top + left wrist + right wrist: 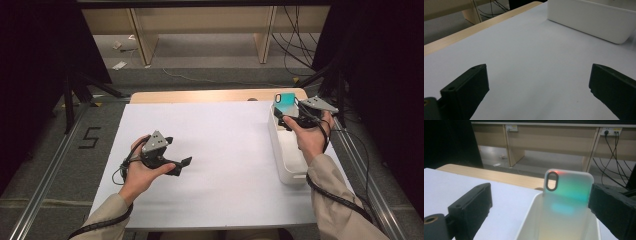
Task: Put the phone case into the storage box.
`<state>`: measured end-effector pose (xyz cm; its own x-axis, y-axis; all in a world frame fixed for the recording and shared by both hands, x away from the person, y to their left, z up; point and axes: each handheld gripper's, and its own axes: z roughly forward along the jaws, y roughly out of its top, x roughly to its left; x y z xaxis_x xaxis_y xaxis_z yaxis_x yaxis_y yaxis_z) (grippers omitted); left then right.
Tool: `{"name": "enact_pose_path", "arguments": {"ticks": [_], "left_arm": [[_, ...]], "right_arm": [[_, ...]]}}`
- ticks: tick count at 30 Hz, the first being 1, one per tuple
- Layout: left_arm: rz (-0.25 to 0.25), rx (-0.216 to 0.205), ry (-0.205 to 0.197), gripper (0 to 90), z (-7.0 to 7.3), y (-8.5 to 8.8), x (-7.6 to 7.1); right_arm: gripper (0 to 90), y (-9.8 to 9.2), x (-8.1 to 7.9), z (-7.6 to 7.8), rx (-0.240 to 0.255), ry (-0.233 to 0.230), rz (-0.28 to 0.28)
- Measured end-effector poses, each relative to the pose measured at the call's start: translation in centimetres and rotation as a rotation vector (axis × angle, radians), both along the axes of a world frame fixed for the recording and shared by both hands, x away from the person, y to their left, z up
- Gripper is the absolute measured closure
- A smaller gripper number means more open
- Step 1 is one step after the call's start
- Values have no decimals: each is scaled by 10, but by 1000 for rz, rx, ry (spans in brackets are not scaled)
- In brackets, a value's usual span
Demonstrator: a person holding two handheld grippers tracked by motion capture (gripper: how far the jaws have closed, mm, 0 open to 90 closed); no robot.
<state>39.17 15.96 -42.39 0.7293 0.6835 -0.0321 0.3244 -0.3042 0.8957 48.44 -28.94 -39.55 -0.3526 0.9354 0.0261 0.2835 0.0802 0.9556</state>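
Phone case (565,202), centre right of the right gripper view: translucent white with an iridescent sheen — red at the top edge, teal-green mid-body, pale yellow lower down; camera cutout rimmed black. Bin (529,220): plain white. Table cover (210,150): plain white, over a light wood top. Both grippers — left gripper (176,152), right gripper (284,111) — black jaws, grey plates.
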Motion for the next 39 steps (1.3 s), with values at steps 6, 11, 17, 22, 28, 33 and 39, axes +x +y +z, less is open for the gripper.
{"name": "enact_pose_path", "arguments": {"ticks": [6,11,17,22,28,33,39], "left_arm": [[0,-2,3,19,0,0,0],[0,-2,1,19,1,1,0],[1,-3,2,19,0,1,0],[2,-7,3,19,0,1,0],[3,-7,3,19,0,1,0],[5,-8,1,19,1,2,0],[7,-10,1,19,1,2,0]], "right_arm": [[74,2,-10,4,-10,-10,31],[80,5,-20,6,-2,-9,64],[82,4,-28,13,-1,-29,86],[89,4,-34,10,-1,-20,109],[120,5,-44,11,2,-14,143],[122,8,-51,11,-8,-14,170],[122,11,-60,13,-17,-23,196]]}}
